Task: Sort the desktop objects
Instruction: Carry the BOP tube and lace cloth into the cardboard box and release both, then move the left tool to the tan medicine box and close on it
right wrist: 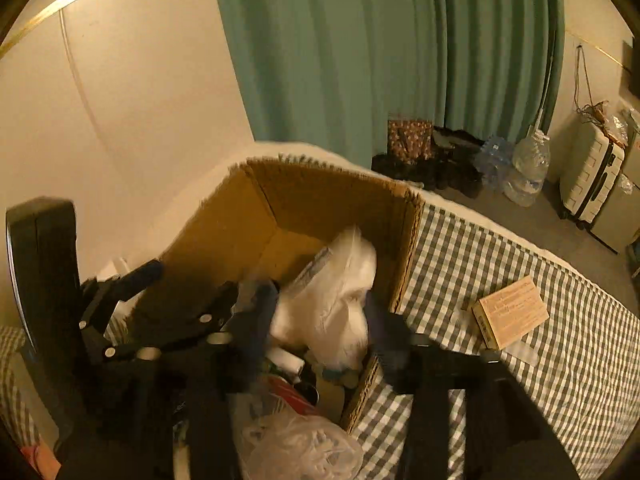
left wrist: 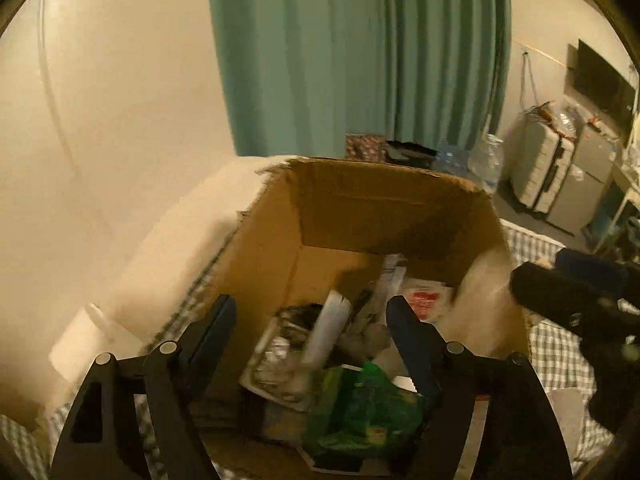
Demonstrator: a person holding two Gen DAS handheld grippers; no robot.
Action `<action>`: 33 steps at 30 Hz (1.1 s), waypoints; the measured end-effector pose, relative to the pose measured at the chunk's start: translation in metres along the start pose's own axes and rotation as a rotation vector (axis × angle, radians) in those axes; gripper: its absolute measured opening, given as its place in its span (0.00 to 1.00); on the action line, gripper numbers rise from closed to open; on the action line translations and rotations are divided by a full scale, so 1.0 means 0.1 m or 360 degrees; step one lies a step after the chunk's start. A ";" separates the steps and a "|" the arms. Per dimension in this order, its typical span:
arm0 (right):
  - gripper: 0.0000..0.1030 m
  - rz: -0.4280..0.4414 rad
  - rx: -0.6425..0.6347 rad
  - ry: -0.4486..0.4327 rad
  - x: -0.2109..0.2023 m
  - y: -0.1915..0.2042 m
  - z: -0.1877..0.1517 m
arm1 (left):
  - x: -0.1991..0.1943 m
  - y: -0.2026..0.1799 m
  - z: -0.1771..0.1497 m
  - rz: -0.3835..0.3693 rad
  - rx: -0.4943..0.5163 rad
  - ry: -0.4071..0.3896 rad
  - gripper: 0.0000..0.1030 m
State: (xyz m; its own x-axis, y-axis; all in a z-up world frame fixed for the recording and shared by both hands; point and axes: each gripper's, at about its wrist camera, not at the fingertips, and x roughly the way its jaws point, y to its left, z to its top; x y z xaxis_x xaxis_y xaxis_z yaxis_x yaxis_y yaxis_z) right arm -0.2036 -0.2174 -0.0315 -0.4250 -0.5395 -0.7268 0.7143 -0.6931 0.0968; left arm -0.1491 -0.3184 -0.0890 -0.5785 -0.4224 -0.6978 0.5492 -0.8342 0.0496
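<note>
An open cardboard box (left wrist: 264, 248) stands on a green checked tablecloth; it also shows in the right wrist view (right wrist: 224, 220). It holds mixed clutter: a green wrapper (left wrist: 372, 412), a white tube (left wrist: 328, 328), a red and white packet (left wrist: 426, 300). My left gripper (left wrist: 310, 320) is open above the box, with nothing between its fingers. My right gripper (right wrist: 320, 320) is over the box's right side with a white plastic bag (right wrist: 336, 296) between its fingers; the image is blurred. The right gripper also shows at the right in the left wrist view (left wrist: 568, 300).
A tan booklet (right wrist: 510, 312) lies on the tablecloth (right wrist: 520, 264) right of the box. A clear bag (right wrist: 296, 448) lies at the box's near corner. A wall stands to the left, a teal curtain (right wrist: 380, 48) behind. Water jugs (right wrist: 528, 168) and a suitcase (right wrist: 588, 176) stand on the floor.
</note>
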 end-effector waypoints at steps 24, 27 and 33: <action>0.55 -0.0288 0.0198 -0.0286 -1.68 -0.94 -0.71 | -1.43 -0.96 -0.27 -0.0420 0.0185 -0.0191 1.00; 0.55 -0.0340 0.0233 -0.0284 -1.75 -1.16 -0.90 | -1.36 -1.32 -0.34 -0.0462 0.0288 -0.0135 1.00; 0.55 -0.0389 0.0346 -0.0230 -1.72 -1.68 -1.18 | -1.20 -1.81 -0.40 -0.0439 0.0422 -0.0066 1.00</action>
State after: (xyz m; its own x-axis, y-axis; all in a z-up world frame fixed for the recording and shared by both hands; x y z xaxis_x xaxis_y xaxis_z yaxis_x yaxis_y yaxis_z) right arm -0.1849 0.0478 -0.0030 -0.6540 -0.3963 -0.6444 0.4533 -0.8872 0.0856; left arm -0.1551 -0.1022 -0.0431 -0.7098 -0.1787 -0.6814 0.1975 -0.9790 0.0509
